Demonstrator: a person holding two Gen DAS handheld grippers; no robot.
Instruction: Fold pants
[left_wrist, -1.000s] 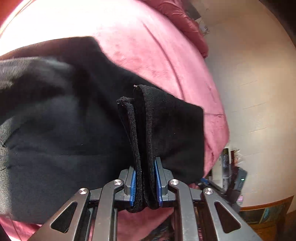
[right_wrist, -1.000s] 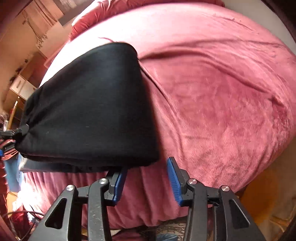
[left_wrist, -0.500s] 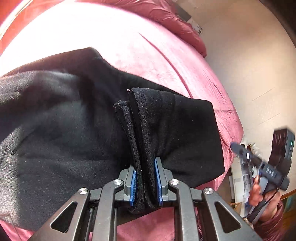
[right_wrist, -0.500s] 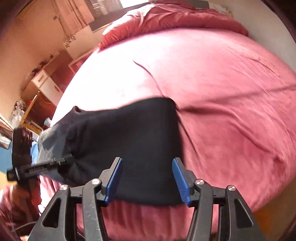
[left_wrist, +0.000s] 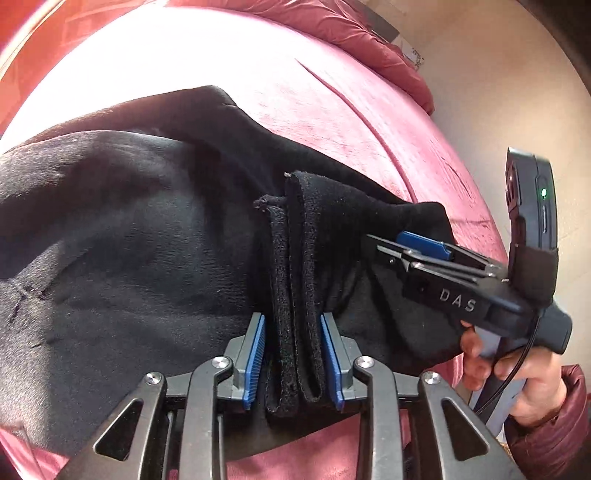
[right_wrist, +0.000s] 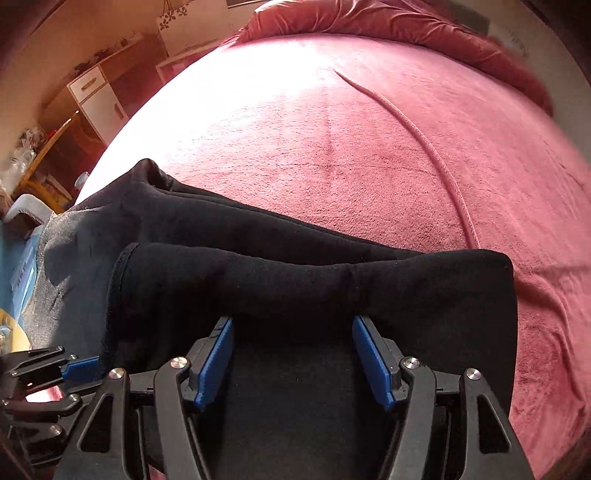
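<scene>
Both hand-held grippers work at the near edge of a bed spread with a plush, rose-red fleece blanket, creased in one long curved ridge. Black pants of soft, matte knit lie on that blanket along its near edge, folded into a long, thick band whose rounded fold rises just ahead of the right tool.

Left gripper: its ribbed blue pads are drawn close together and clamp a bunched stack of raw-looking, fuzzy hem layers standing upright between them.

Right gripper: its blue pads stand wide apart with pants fabric lying between and over them; neither pad visibly presses the cloth. In the left wrist view this tool reaches in from the right, its tip against the pants, held by a bare hand in a quilted maroon sleeve.

Beyond the bed's left side stands a white-fronted wooden cabinet.
</scene>
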